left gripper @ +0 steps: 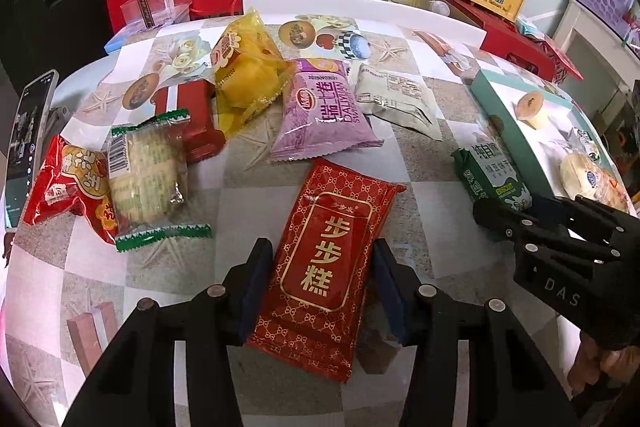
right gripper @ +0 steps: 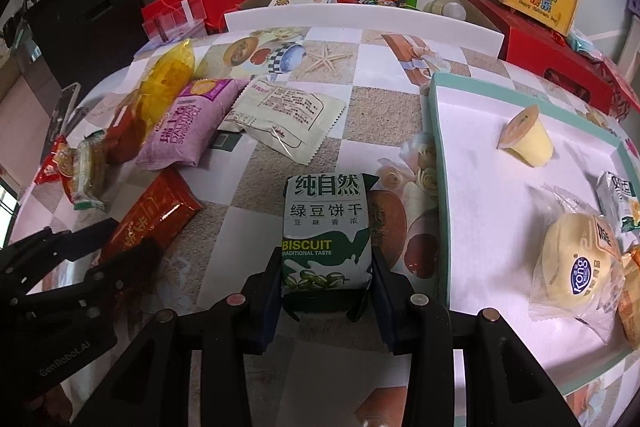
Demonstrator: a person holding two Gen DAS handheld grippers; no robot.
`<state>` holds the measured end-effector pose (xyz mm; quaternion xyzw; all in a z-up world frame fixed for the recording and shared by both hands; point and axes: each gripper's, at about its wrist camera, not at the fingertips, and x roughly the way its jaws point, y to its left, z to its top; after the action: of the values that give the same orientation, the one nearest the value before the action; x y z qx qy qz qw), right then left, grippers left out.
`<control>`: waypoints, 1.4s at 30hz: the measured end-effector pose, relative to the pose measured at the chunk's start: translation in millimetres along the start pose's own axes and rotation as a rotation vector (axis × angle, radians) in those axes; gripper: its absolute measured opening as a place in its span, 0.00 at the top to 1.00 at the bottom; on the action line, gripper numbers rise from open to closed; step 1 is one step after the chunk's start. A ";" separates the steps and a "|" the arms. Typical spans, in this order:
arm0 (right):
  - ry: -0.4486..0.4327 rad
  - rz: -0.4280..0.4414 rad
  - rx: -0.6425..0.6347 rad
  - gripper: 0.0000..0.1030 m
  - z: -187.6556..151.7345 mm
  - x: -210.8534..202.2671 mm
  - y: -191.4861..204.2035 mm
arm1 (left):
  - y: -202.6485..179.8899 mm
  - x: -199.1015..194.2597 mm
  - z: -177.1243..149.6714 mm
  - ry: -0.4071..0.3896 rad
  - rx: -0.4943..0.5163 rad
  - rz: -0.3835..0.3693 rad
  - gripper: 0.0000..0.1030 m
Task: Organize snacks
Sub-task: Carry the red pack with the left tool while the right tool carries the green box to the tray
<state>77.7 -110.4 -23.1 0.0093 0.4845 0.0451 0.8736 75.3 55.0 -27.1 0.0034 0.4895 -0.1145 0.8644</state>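
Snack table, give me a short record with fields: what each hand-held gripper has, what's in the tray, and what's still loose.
left hand-held gripper: straddles red packet, grip unclear
right hand-held gripper: closed on green biscuit pack
tray: jelly cup, round Kong cake, further packets at its edge
loose on table: purple roll pack, yellow bag, pale packet

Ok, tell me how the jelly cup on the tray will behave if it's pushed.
The jelly cup lies tipped on its side on the tray, so it will probably roll in a curve, being tapered. It looks small and likely light. Its foil lid may dent easily.
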 end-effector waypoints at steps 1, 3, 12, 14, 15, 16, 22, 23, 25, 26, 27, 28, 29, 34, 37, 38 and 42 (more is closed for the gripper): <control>0.000 0.006 0.005 0.59 0.0 -0.5 -1.5 | -0.4 -0.4 0.1 0.001 -0.002 -0.005 0.50; -0.001 0.014 0.016 0.59 0.3 -1.5 -4.1 | -2.1 -0.9 -0.2 0.003 0.001 -0.005 0.50; -0.030 0.037 0.062 0.59 4.5 -14.9 -20.2 | -12.8 -8.3 -0.9 0.004 0.004 -0.050 0.51; -0.041 0.036 0.061 0.59 5.8 -18.8 -20.9 | -15.3 -12.6 -0.3 -0.002 0.005 -0.055 0.51; -0.046 0.039 0.063 0.59 6.4 -20.9 -21.5 | -16.2 -14.7 0.2 -0.005 0.006 -0.055 0.51; -0.051 0.046 0.067 0.59 7.0 -23.1 -22.5 | -17.5 -17.4 1.0 -0.010 0.007 -0.056 0.51; -0.090 0.069 0.087 0.59 10.6 -38.2 -28.8 | -24.1 -33.9 7.7 -0.047 0.010 -0.059 0.51; -0.098 0.073 0.090 0.59 11.3 -41.4 -30.0 | -25.2 -36.7 9.3 -0.053 0.014 -0.059 0.51; -0.112 0.078 0.096 0.59 12.3 -46.5 -32.5 | -29.7 -41.9 13.6 -0.066 0.019 -0.061 0.51; -0.119 0.081 0.099 0.59 12.9 -49.0 -34.3 | -32.5 -44.1 16.4 -0.073 0.022 -0.063 0.51; -0.123 0.082 0.103 0.59 13.5 -51.0 -36.0 | -34.4 -44.6 19.0 -0.076 0.024 -0.065 0.51; -0.130 0.080 0.109 0.59 13.9 -53.6 -39.0 | -37.8 -45.3 21.8 -0.080 0.027 -0.070 0.51; -0.136 0.076 0.117 0.59 14.4 -56.0 -42.9 | -41.7 -45.7 24.6 -0.084 0.032 -0.075 0.51; -0.168 0.045 0.173 0.59 14.7 -68.4 -70.0 | -65.2 -46.7 35.4 -0.099 0.066 -0.104 0.51; -0.195 0.010 0.219 0.59 13.9 -79.0 -91.9 | -80.6 -46.8 43.1 -0.109 0.085 -0.126 0.51; -0.204 -0.005 0.236 0.59 13.3 -82.5 -100.1 | -87.5 -46.6 47.3 -0.114 0.093 -0.137 0.51; -0.224 -0.061 0.303 0.59 9.0 -91.3 -132.7 | -112.8 -43.4 61.6 -0.127 0.124 -0.175 0.51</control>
<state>46.5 -250.3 51.0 0.1307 0.3858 -0.0561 0.9116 83.2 -53.6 53.7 0.0068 0.4242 -0.2198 0.8785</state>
